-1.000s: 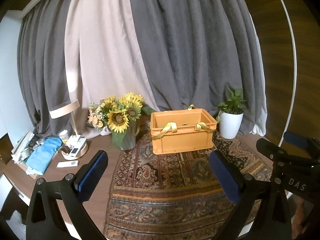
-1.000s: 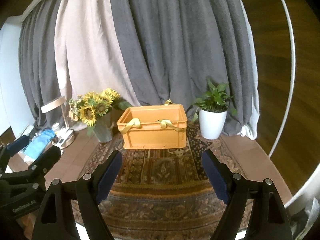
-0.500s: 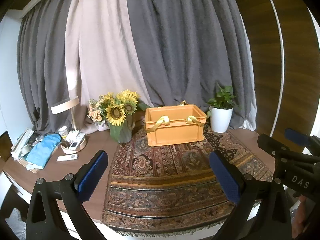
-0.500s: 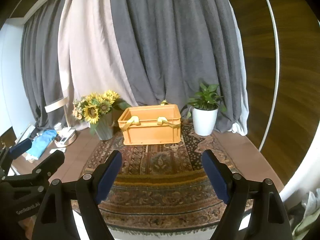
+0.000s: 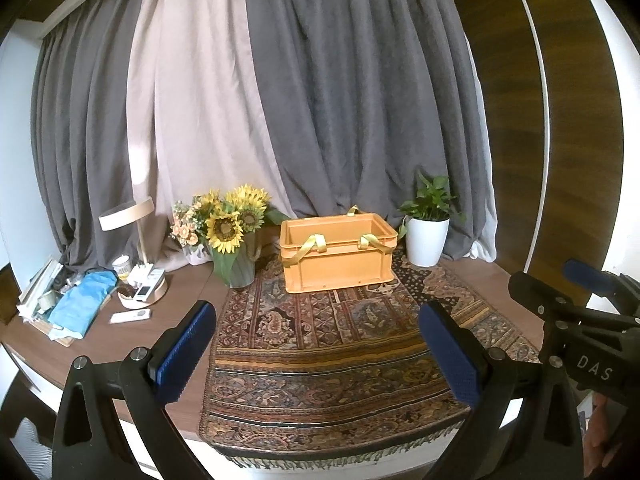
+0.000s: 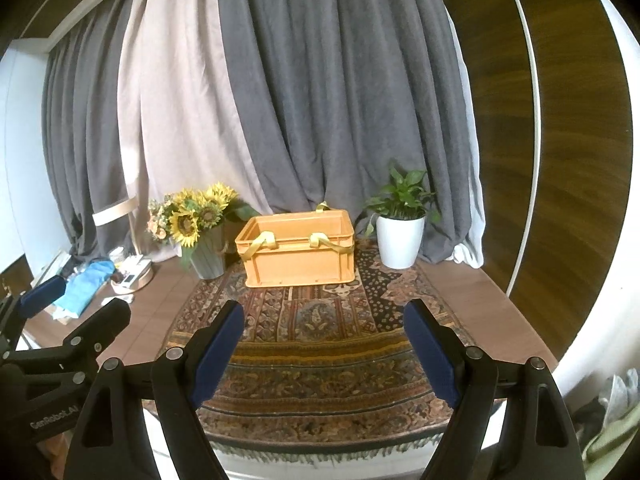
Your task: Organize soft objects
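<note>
Orange plastic forms the crate (image 5: 337,255) that stands at the far end of a patterned rug (image 5: 332,352) spread over the brown bench (image 5: 188,292), with yellow straps (image 5: 314,245) draped over its front rim; whatever lies inside it is hidden by the walls. In the left wrist view the left gripper (image 5: 318,350) hovers over the near end of the rug with its blue-padded fingers (image 5: 186,350) spread wide and nothing between them, well apart from the crate. The right gripper (image 6: 320,350) is likewise wide open and empty in its own view, held above the rug's near edge, and it also shows at the right margin of the left view (image 5: 576,304), beside the left one. Left of the crate stands a grey vase of sunflowers (image 5: 230,226), touching the rug's corner, with a smaller bunch of peach flowers (image 5: 185,229) behind it. Right of the crate a green plant in a white pot (image 5: 426,240) sits on the rug's far corner. Farther left on the bare bench are a round-headed desk lamp (image 5: 127,211), a folded blue cloth (image 5: 82,304), a white remote (image 5: 131,316) and some small clutter too small to make out. Grey and beige curtains (image 5: 300,92) hang behind everything, and a dark wood panel (image 5: 516,92) closes the right side.
</note>
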`<state>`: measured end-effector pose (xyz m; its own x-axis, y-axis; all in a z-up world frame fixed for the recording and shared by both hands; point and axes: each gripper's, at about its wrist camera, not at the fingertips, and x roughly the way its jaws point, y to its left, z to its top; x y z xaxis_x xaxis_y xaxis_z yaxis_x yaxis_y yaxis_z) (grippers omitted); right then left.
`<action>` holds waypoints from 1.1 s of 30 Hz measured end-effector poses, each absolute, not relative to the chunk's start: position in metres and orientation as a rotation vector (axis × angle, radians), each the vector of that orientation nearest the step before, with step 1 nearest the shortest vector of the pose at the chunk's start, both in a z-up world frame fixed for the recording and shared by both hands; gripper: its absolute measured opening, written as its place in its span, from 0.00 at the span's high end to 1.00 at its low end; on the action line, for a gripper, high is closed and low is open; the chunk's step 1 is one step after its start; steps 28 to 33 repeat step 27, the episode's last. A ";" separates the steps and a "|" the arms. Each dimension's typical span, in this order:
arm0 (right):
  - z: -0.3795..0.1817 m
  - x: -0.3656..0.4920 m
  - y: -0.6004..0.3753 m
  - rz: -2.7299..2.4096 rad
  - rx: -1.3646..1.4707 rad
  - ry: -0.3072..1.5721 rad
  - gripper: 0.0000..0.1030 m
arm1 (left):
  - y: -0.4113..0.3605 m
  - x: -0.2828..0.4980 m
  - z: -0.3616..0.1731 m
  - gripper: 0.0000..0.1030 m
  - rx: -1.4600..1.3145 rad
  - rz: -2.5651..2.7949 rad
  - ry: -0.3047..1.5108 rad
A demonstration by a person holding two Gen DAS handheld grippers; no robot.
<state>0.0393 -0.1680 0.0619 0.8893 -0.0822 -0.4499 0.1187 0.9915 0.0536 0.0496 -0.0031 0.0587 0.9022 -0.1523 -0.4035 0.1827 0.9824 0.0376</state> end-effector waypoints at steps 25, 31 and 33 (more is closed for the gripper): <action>0.066 0.028 -0.166 -0.102 0.070 0.459 0.20 | 0.000 0.039 0.060 0.00 0.066 -0.182 0.401; 0.066 0.028 -0.166 -0.102 0.071 0.459 0.20 | 0.001 0.039 0.060 0.00 0.066 -0.183 0.401; 0.066 0.028 -0.166 -0.102 0.071 0.459 0.20 | 0.001 0.039 0.060 0.00 0.066 -0.183 0.401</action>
